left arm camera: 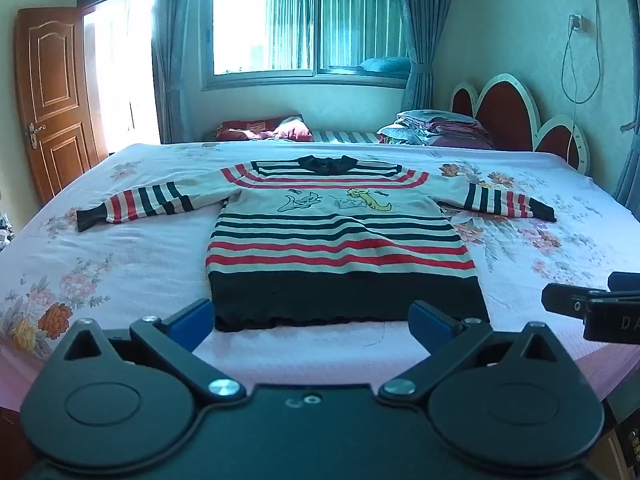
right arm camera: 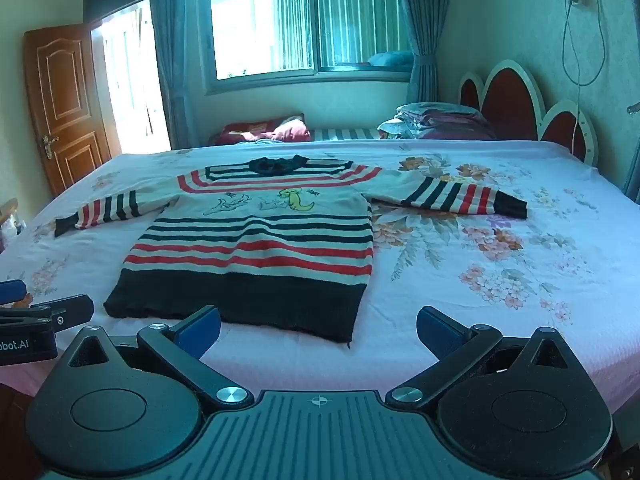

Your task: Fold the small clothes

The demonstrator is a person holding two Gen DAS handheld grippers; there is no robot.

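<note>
We hold both tongs spread as wide as they go, with nothing between the pads. The left gripper (left arm camera: 312, 320) hangs over the near edge of the bed (left arm camera: 120, 280), its jaws framing the dark hem of the sweater (left arm camera: 336, 236); the right gripper (right arm camera: 319, 330) hangs just beside it, further toward the bed's right side, so only the hem's right corner sits in front of its left pad. Each tong shows at the edge of the other's view, and neither touches the knit.

We judge the folding not yet begun — the sweater lies flat and face up in the middle of the bed, hem toward the near edge, collar toward the far edge, both sleeves stretched out toward the left and right edges. No crease or fold shows anywhere. So everything is left: sleeves in, sides over, then the body doubled up.

Counting outward: 2 tongs, 1 striped sweater with 2 sleeves and 1 cartoon motif across the chest, 1 floral sheet. Beyond the far edge we see 1 stack of folded bedding (left arm camera: 436, 128) by the headboard (left arm camera: 516, 112) and 1 dark red bundle (left arm camera: 260, 128) — what that holds we cannot tell. Behind stand 1 window (left arm camera: 304, 24) and 1 wooden door (left arm camera: 52, 96).
</note>
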